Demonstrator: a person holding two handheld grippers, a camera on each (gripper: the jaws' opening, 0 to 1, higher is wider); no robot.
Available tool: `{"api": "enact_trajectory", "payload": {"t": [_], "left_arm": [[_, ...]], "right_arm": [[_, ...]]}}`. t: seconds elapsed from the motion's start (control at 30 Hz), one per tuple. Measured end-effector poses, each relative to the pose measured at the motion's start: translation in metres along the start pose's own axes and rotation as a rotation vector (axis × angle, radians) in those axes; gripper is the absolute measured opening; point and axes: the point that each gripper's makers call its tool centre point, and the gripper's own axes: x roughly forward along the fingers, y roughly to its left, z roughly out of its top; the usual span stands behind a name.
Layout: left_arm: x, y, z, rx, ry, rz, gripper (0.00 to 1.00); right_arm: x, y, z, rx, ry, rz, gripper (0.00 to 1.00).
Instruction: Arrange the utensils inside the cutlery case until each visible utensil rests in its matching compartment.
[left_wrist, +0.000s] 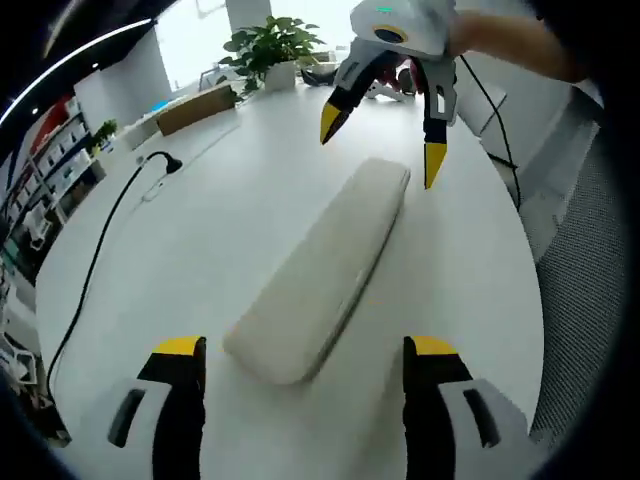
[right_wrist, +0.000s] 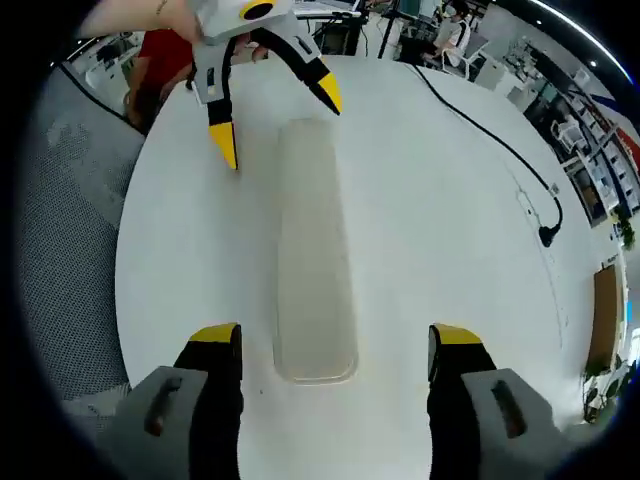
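A long beige cutlery case (left_wrist: 325, 268) lies closed on the round white table (left_wrist: 200, 250); no utensils are in sight. My left gripper (left_wrist: 305, 365) stands open at the case's near end, jaws either side of it. In the left gripper view my right gripper (left_wrist: 382, 142) hangs open over the far end. In the right gripper view the same case (right_wrist: 315, 245) runs away from my open right gripper (right_wrist: 335, 345), and the left gripper (right_wrist: 277, 118), held by a hand, spreads open at the far end.
A black cable with a plug (left_wrist: 160, 160) trails over the table's left side, seen also as the cable (right_wrist: 545, 232) in the right gripper view. A potted plant (left_wrist: 272, 45) and a brown box (left_wrist: 195, 108) sit at the far edge. Grey carpet (right_wrist: 70, 250) surrounds the table.
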Motion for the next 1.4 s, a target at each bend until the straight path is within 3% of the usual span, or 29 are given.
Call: {"api": "enact_trajectory", "payload": {"t": [0.23,0.37,0.4,0.43,0.5,0.6,0.63,0.67,0.7,1.2,1.4], "left_arm": [[0.009,0.009,0.015,0.055,-0.018,0.016,0.88],[0.019,0.004,0.007,0.096,0.023,-0.021,0.81],[0.02,0.001,0.013,0.053,-0.018,-0.04,0.79],[0.019,0.004,0.006,0.046,0.024,-0.036,0.77],[0.018,0.001,0.007,0.037,0.015,-0.052,0.75],[0.015,-0.005,0.005,0.046,0.028,-0.084,0.63],[0.014,-0.011,0.002,0.032,0.039,-0.111,0.53],[0.012,-0.019,-0.001,0.006,0.05,-0.15,0.51],[0.012,-0.015,0.001,0.022,0.041,-0.116,0.51],[-0.006,-0.045,-0.018,0.011,0.075,-0.11,0.49],[-0.015,-0.065,-0.027,0.013,0.1,-0.12,0.47]], "right_arm": [[0.018,0.008,0.002,-0.027,0.04,0.045,0.68],[0.024,0.009,0.001,-0.038,0.055,0.062,0.64],[0.025,0.009,0.001,-0.04,0.057,0.066,0.63],[0.026,0.009,-0.001,-0.041,0.065,0.069,0.61],[0.027,0.011,-0.004,-0.054,0.08,0.077,0.53],[0.027,0.018,-0.005,-0.039,0.075,0.112,0.44],[0.027,0.018,-0.004,-0.04,0.066,0.102,0.42],[0.027,0.02,-0.004,-0.042,0.065,0.105,0.41],[0.027,0.02,-0.004,-0.055,0.063,0.107,0.41],[0.028,0.051,0.003,-0.145,0.162,0.125,0.4],[0.026,0.068,0.002,-0.174,0.153,0.139,0.4]]}}
